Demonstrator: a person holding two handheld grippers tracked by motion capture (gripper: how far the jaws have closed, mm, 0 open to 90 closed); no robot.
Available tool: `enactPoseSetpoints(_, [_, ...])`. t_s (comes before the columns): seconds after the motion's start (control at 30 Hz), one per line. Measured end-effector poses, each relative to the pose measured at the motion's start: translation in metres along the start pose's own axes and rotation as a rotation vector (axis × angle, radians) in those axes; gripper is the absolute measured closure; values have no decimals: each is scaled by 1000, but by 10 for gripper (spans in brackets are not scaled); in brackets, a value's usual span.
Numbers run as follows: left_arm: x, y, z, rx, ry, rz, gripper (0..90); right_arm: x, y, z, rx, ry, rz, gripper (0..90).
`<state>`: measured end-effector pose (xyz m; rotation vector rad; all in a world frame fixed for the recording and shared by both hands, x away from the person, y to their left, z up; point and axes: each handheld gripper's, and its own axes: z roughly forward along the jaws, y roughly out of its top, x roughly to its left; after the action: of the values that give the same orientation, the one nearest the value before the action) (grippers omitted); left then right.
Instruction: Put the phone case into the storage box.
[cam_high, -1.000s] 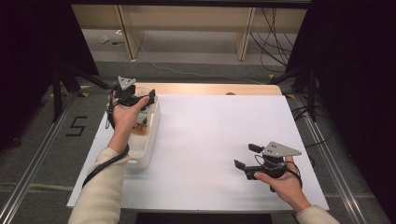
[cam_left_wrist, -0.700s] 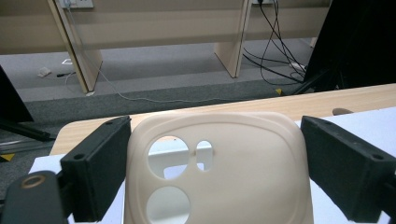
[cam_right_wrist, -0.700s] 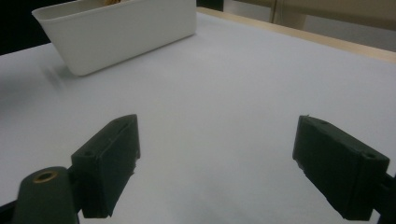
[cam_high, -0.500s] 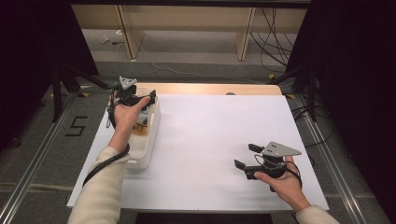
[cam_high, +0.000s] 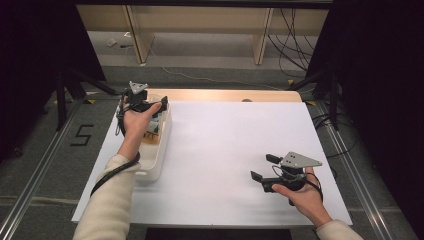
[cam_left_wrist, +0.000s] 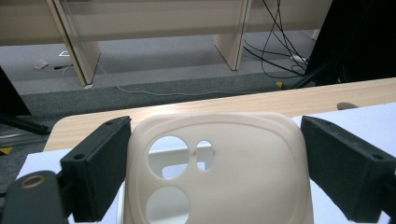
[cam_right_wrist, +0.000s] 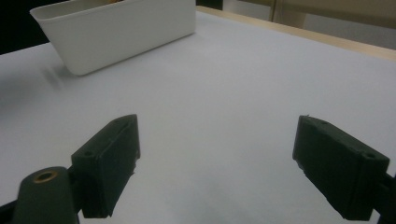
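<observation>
Left gripper view: cream phone case (cam_left_wrist: 219, 172) sits between the spread jaws.

matt cream rubbery phone case (cam_left_wrist: 219, 172), smooth white plastic bin (cam_right_wrist: 116, 32), matt white table sheet (cam_high: 235, 145), pale wood edge (cam_high: 225, 95).

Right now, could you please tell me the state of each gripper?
Left gripper: jaws wide around a cream phone case; whether they grip it cannot be told.
Right gripper: open, holding nothing.

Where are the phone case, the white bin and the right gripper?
phone case (cam_left_wrist: 233, 172), left gripper view, its flat back
white bin (cam_right_wrist: 116, 32), right gripper view, its side wall
right gripper (cam_high: 263, 167), high view, between its fingers
</observation>
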<state>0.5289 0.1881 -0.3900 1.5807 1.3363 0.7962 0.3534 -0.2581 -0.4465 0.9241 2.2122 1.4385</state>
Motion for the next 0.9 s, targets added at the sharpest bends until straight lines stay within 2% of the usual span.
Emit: enactPoseSetpoints(0.9, [3,7,10,8,1,-9,112,1,0,1,1,4,-1,158])
